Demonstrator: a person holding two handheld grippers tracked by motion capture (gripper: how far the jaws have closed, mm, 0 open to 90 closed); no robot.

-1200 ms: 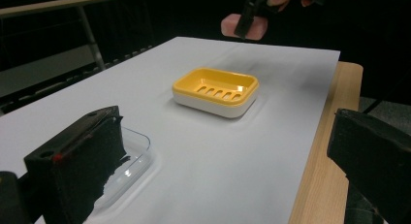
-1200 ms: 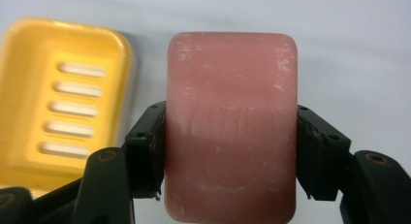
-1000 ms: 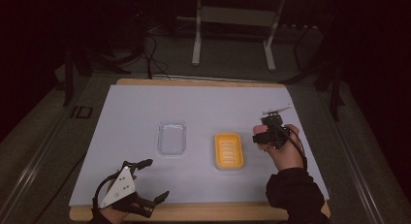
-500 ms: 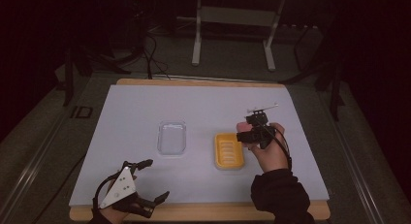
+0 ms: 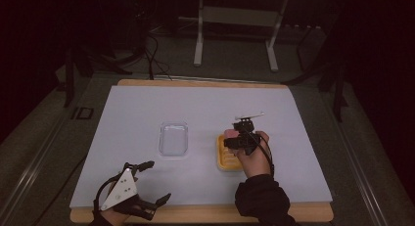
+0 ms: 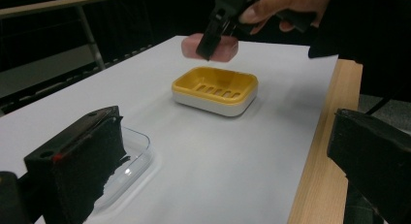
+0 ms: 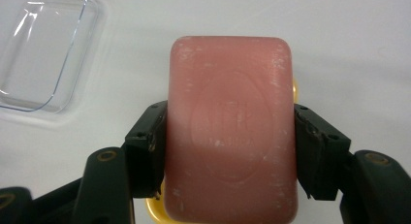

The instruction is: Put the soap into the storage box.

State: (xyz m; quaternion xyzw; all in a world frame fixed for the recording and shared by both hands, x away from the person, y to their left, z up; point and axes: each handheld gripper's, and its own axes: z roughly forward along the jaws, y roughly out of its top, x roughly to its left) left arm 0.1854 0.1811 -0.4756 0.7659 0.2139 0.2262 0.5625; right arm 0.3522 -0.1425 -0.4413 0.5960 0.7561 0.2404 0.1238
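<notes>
Over dish (image 5: 229, 155) | soap (image 7: 230, 129) pinched flat between right gripper (image 7: 228, 151) jaws, held above yellow tray, not touching | left gripper (image 5: 149, 184) spread, idle near table edge | clear lid (image 5: 174, 139) left of dish | risk: slick bar slipping, landing askew on rim

An oval stamp with embossed lettering is seen pressed into the upper face of the pink soap bar (image 7: 230, 129). The characters are too faint and blurred to be read. No other legible text, label or number is noted.
</notes>
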